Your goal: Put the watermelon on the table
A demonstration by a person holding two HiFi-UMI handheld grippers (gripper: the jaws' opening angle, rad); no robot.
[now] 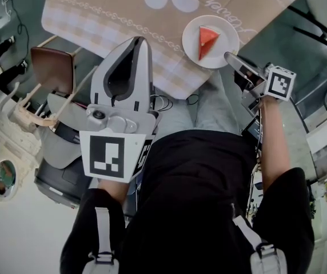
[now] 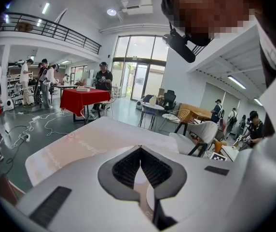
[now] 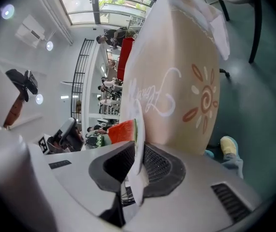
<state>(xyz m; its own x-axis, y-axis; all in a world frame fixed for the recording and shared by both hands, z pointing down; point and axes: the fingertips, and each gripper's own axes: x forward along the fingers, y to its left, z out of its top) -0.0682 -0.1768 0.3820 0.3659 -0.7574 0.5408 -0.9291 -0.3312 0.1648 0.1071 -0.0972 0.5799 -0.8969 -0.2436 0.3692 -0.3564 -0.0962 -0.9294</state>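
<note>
Where the head view looks steeply down, a bench (image 1: 106,10) draped in a beige cloth printed with white flowers is seen. A round white plate (image 1: 225,34) is set at its near corner, close to the edge. A red triangular watermelon wedge (image 1: 207,40) lies on that plate. The right tongs (image 1: 232,59) are held at the plate's near rim. The white plastic left tongs (image 1: 140,40) are held well apart from the plate, with nothing carried.

In the left gripper view, the left tongs (image 2: 140,152) are seen closed tip to tip and empty, with the bench beyond.

In the right gripper view, the plate (image 3: 137,139) is seen edge-on between the dark ribbed pads of the right tongs (image 3: 133,164). The tongs stand parted, and a gap shows beside the rim, so the plate is judged unclamped. The watermelon wedge (image 3: 121,131) shows just past the rim.

The placing step is judged nearly complete. Next, the right tongs would need to be drawn straight back, without the plate being dragged off the corner.
</note>
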